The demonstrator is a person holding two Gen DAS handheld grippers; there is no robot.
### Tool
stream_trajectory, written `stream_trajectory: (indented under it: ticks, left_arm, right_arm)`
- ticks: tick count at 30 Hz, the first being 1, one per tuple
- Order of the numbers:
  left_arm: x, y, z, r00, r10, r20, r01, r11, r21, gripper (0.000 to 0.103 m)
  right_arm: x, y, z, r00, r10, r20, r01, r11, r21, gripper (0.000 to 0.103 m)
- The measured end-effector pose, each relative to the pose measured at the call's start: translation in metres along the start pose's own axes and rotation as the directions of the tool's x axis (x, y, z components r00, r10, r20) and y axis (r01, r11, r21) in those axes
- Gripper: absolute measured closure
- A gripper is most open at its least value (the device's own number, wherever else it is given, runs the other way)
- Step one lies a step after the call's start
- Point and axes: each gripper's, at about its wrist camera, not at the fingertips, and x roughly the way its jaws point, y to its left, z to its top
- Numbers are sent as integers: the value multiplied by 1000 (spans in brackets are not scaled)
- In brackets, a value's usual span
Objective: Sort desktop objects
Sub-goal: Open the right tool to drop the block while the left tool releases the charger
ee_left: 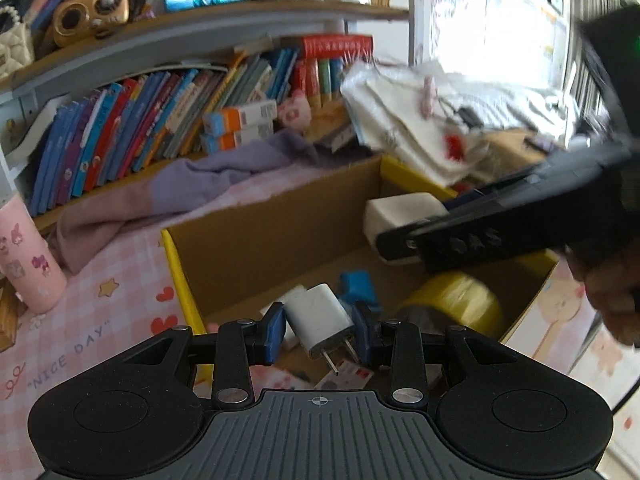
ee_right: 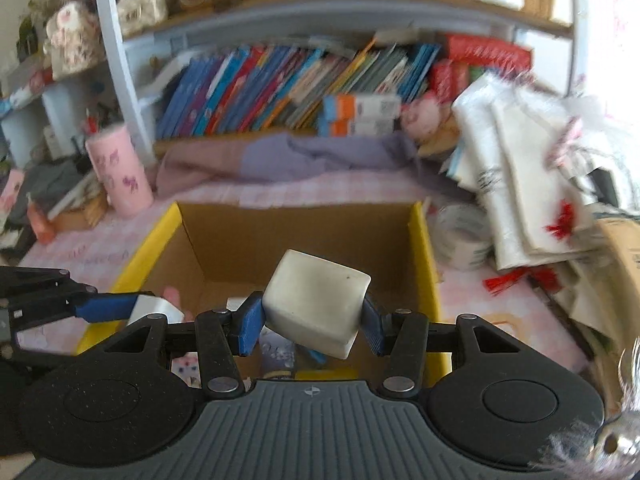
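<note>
- Left wrist view: our left claw [ee_left: 319,330] grips a white charger [ee_left: 320,322] over the cardboard box [ee_left: 280,216] on the bench [ee_left: 80,344].
- Already in the box, we judge: a yellow tape roll [ee_left: 456,300] and a blue piece [ee_left: 358,286].
- Our right claw [ee_right: 312,320] clamps a white block [ee_right: 316,300] above the box, not yet dropped.
- A pale tape roll [ee_right: 462,236] waits right of the box.

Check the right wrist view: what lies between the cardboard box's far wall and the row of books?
In the right wrist view, pink checked table cover, then a crumpled purple-pink cloth, lies between box and books.
</note>
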Motion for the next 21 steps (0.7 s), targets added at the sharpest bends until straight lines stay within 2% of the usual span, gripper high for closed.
stream_trajectory:
  ticks: [5, 7, 12, 16, 21]
  left_arm:
    - [17, -8, -4, 999, 20, -50, -18, 999, 38, 68]
    - [20, -7, -4, 998, 23, -56, -21, 1000, 22, 68]
    - [25, -8, -2, 997, 18, -70, -16, 1000, 21, 68]
    - [27, -8, -4, 998, 16, -67, -16, 1000, 11, 68]
    - [24, -8, -5, 999, 29, -44, -28, 1000, 5, 68]
  right_arm:
    - [31, 4, 6, 996, 25, -84, -30, 998, -58, 55]
    - [42, 5, 10, 993, 30, -114, -39, 996, -77, 55]
    - [66, 9, 11, 976, 57, -211, -76, 994, -84, 55]
    - [73, 10, 7, 970, 60, -234, -80, 994, -76, 55]
    - [71, 9, 7, 973, 59, -224, -74, 995, -61, 54]
